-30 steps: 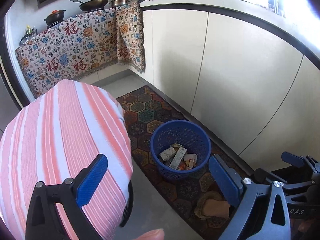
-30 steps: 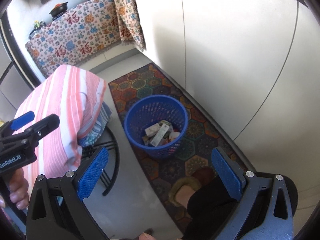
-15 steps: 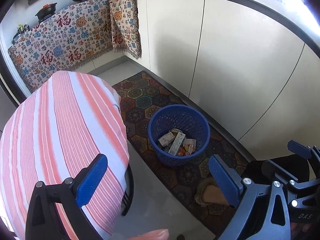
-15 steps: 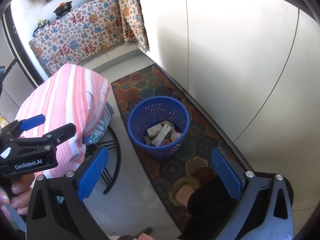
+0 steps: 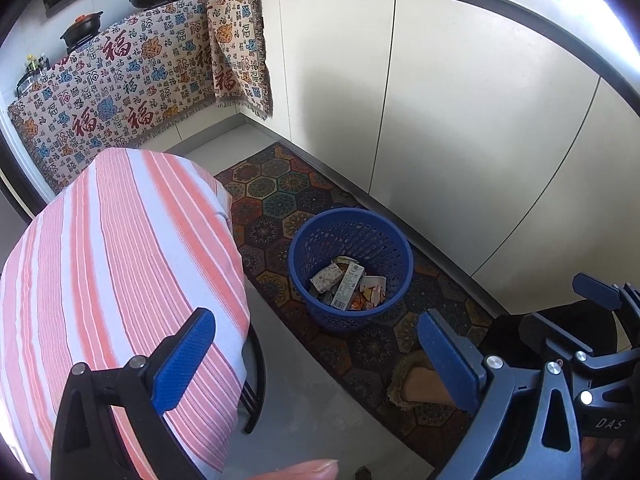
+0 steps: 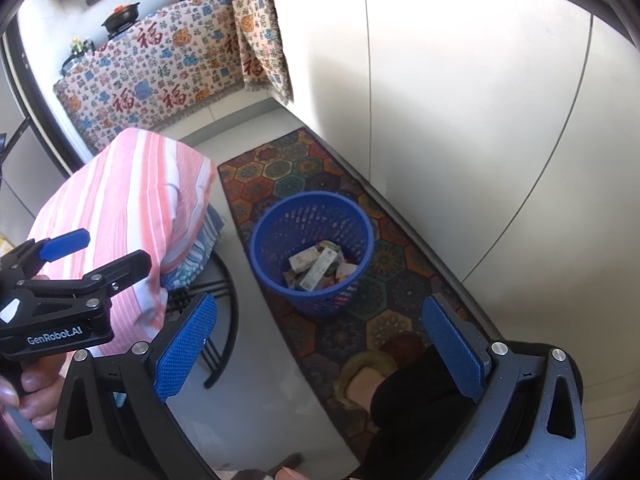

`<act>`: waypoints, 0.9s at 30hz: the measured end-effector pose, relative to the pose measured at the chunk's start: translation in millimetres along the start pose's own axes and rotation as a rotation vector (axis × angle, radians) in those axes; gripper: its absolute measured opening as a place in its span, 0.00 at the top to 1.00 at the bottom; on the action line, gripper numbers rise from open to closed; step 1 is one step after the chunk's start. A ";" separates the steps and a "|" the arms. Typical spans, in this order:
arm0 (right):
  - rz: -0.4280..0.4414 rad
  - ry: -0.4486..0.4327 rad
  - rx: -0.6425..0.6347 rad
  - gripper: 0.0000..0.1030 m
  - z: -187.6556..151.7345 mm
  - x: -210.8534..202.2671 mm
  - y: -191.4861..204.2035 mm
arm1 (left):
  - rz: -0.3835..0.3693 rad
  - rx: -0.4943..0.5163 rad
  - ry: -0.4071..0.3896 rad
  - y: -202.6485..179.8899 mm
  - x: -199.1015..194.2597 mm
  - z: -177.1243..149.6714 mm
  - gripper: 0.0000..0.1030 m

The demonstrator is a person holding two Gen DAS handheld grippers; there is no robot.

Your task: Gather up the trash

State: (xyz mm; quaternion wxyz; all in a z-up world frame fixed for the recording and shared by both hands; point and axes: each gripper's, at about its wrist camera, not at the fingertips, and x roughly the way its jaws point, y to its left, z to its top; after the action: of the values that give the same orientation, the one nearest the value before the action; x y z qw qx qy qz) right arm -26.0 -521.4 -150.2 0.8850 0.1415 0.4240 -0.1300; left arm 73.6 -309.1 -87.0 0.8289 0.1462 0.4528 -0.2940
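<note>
1. Left hand-held gripper (image 5: 316, 356) and right hand-held gripper (image 6: 320, 348) – both spread wide, grasping nothing.
2. Blue basket (image 5: 304, 248) stands on the patterned rug (image 5: 280, 196), trash cartons (image 5: 346, 284) inside.
3. Striped cloth (image 5: 120, 248) – left of basket.

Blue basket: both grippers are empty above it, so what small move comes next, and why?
Probably lower the right gripper toward the blue basket rim. Both it and the left gripper hang open, holding nothing. Cartons and wrappers already lie inside the basket, and no loose trash shows on the patterned rug, so lifting the basket looks like the likely next step.
</note>
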 end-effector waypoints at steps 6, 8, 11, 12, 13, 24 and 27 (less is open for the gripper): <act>-0.002 0.004 0.003 0.00 -0.2 0.6 -1.0 | -0.006 0.007 0.002 -2.5 -0.8 0.7 0.00; -0.002 0.003 0.004 0.00 -0.5 0.5 -0.4 | -0.008 0.010 0.002 -2.7 -0.9 0.7 0.00; -0.004 0.006 0.006 0.00 -0.9 0.2 0.1 | -0.007 0.010 0.003 -3.8 -0.5 1.0 0.00; -0.004 0.006 0.007 0.00 -1.1 0.4 0.3 | -0.007 0.009 0.003 -4.0 -0.6 1.0 0.00; -0.004 0.007 0.007 0.00 -1.1 0.5 0.2 | -0.006 0.010 0.003 -4.0 -0.6 0.8 0.00; -0.002 0.013 0.001 0.00 -2.0 3.0 0.9 | -0.011 0.022 0.002 -3.6 -1.7 -0.7 0.00; -0.003 0.014 0.002 0.00 -3.0 3.1 1.6 | -0.014 0.024 0.001 -3.4 -1.7 -0.8 0.00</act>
State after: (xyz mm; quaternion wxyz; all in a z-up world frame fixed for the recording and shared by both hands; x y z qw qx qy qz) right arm -25.7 -519.3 -154.2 0.8817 0.1424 0.4304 -0.1305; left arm 70.2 -310.7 -85.9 0.8248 0.1531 0.4508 -0.3049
